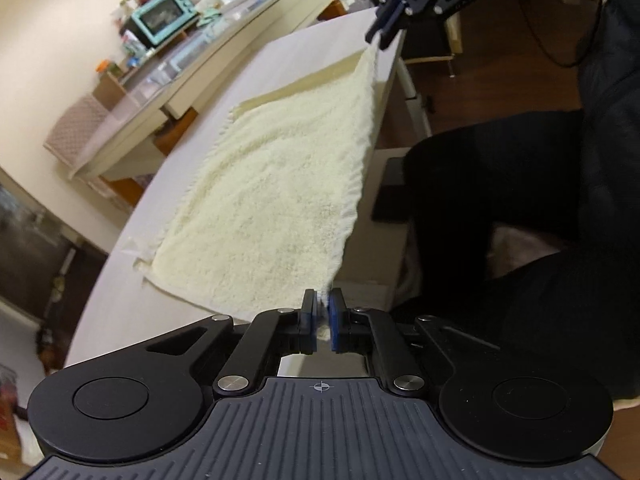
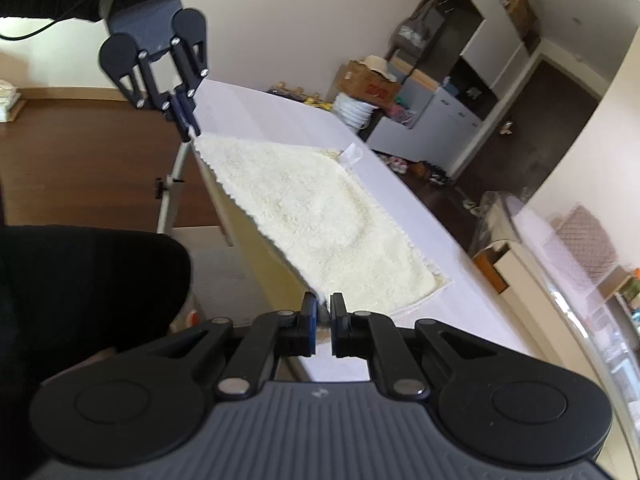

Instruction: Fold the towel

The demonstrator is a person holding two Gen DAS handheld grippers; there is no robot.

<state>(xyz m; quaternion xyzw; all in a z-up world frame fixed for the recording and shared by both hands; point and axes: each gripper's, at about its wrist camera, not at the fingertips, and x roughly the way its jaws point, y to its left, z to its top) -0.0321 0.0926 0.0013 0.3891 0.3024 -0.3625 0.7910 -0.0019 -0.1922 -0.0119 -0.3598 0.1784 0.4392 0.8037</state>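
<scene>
Mid-fold: left gripper point(image 1: 322, 312) and right gripper point(image 2: 323, 314) each pinch a near corner of the towel point(image 1: 272, 200), jaws almost closed. Near edge lifted, far part flat on the table point(image 1: 132, 280). Next: probably carry both corners evenly to the far edge.

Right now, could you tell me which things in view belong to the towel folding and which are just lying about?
Job: towel, left gripper, right gripper, white table.

Lying about: teal toaster oven, cardboard box, stacked plates.
</scene>
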